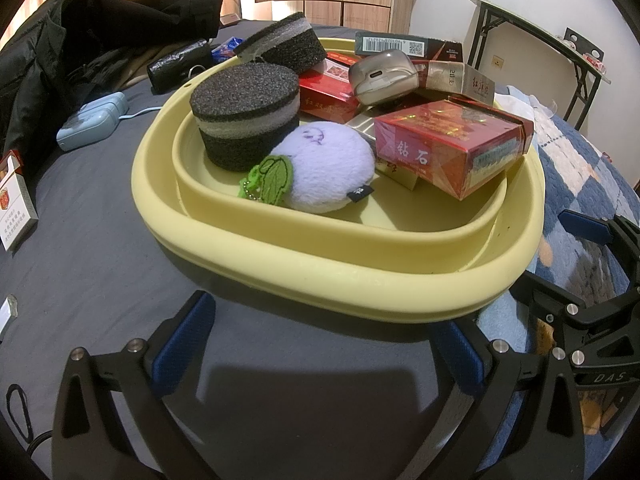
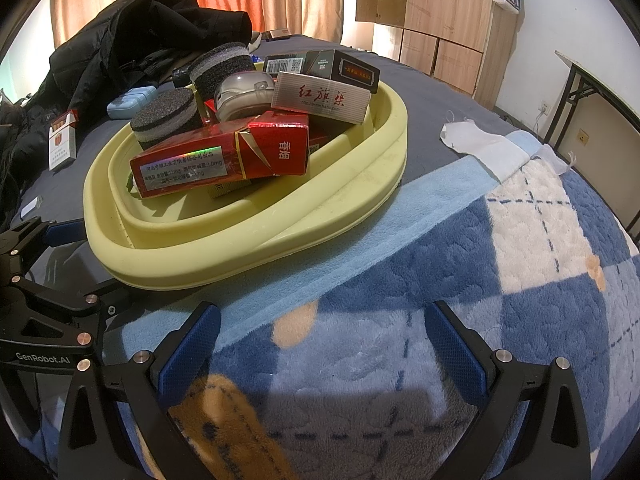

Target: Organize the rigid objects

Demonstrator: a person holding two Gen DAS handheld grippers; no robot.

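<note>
Cigarette pack (image 1: 14, 204), white with a red top, stands open at far left on the grey bedsheet (image 1: 100, 248), well outside the basin. Pale blue case (image 1: 91, 119) further back, also outside. Left gripper (image 1: 320, 344): jaws spread wide, nothing between them, hovering just short of the near rim of the yellow basin (image 1: 320, 276). Basin contents, left to right: two dark foam pucks (image 1: 245, 120), lilac plush charm (image 1: 326, 166), red carton (image 1: 452, 146) lying tilted on other boxes, grey earbud case (image 1: 382, 74) perched on top. Right gripper (image 2: 320, 344): equally wide open, empty, over the blue plaid blanket (image 2: 440, 264) beside the basin.

Judgement: sorting mostly done; strays remain at left.

Risks: pile is heaped above the inner rim, so adding another box or nudging the basin could slide the red carton or earbud case off. Basin straddles the sheet and blanket edge, so it may rock
</note>
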